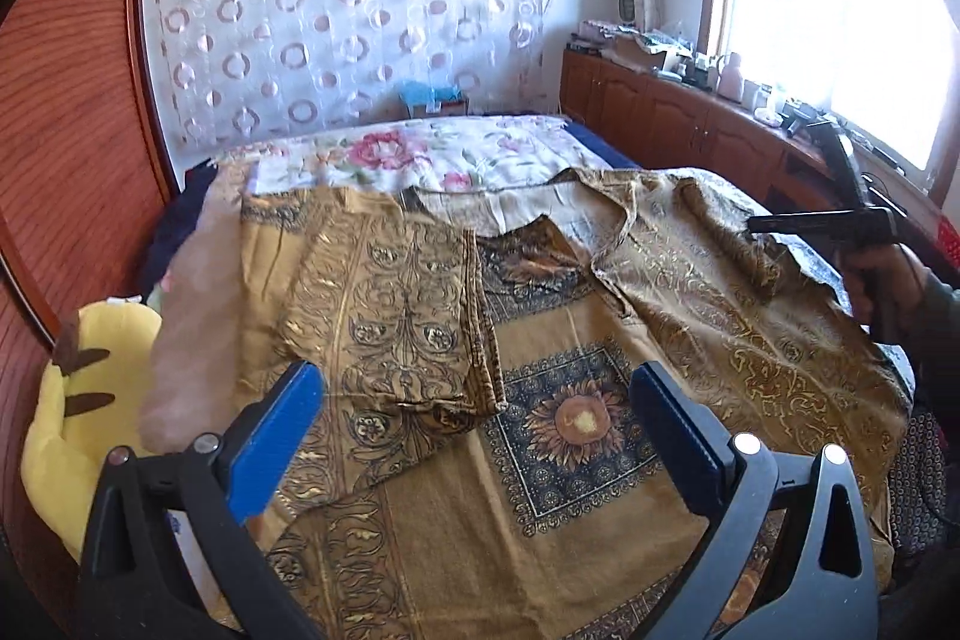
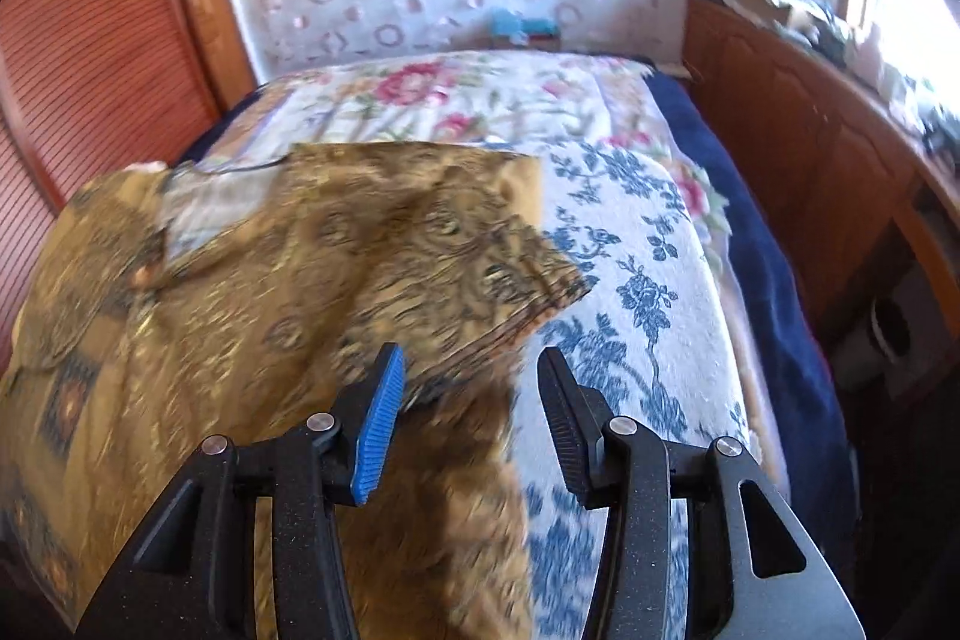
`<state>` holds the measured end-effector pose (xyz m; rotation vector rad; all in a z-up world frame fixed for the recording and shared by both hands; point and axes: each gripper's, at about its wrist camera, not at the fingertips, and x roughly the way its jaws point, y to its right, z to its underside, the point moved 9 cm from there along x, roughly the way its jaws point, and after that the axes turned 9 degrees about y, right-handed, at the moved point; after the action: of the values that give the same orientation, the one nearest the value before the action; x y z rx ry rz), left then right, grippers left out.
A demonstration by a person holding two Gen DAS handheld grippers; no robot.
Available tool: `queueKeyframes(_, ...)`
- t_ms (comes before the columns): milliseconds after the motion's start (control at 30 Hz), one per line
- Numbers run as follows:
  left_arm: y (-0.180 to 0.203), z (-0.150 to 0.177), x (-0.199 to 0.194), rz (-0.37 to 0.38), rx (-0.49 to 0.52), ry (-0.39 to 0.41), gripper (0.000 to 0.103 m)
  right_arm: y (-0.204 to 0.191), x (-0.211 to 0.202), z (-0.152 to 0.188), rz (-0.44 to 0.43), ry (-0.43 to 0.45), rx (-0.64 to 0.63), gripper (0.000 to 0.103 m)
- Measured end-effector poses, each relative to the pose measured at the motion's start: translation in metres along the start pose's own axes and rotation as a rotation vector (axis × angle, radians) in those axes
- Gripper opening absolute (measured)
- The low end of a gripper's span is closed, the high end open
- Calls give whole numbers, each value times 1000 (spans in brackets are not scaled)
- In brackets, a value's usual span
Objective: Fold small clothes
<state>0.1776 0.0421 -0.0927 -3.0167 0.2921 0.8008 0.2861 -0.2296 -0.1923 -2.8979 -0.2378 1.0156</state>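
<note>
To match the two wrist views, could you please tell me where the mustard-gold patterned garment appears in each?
Left wrist view: the mustard-gold patterned garment fills the centre and bottom, its left side folded inward.
Right wrist view: it covers the left and centre, blurred, reaching under the gripper.
Shared landmark: the white bedspread with pink flowers behind the garment.

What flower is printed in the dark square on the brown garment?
A sunflower, gold on navy, clearest in the left wrist view.
</note>
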Motion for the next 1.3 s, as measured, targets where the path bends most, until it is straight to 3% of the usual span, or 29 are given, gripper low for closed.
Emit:
queueKeyframes(67,0,-1,-4,0,7,6,103,4,8,-3,-4,-15,30,45)
queueKeyframes(200,4,2,-7,-1,20,13,103,-2,13,-13,-15,-1,3,11)
queueKeyframes(267,6,3,-5,-5,23,10,103,-12,11,-20,-33,21,-31,5)
queueKeyframes(433,6,6,-3,-5,9,6,103,-54,1,-41,-98,68,-130,3)
queueKeyframes(567,4,7,-3,-7,8,4,103,-81,-4,-51,-64,86,-206,3)
queueKeyframes(733,-1,7,-6,-10,-1,11,103,-101,-4,-58,-121,107,-214,3)
queueKeyframes(767,-3,6,-6,-10,-5,13,103,-103,-5,-58,-134,110,-217,6)
queueKeyframes(833,-6,4,-5,-11,-9,15,103,-105,-5,-58,-140,111,-225,27)
queueKeyframes(867,-7,4,-5,-12,-9,16,103,-104,-6,-58,-133,116,-226,45)
queueKeyframes(900,-10,3,-4,-16,-7,16,103,-101,-7,-59,-118,126,-223,54)
queueKeyframes(1133,-32,-6,10,-42,-2,15,103,-51,12,-53,7,68,-212,56)
queueKeyframes(1300,-58,-15,28,-64,-24,5,103,-16,32,-43,42,23,-180,56)
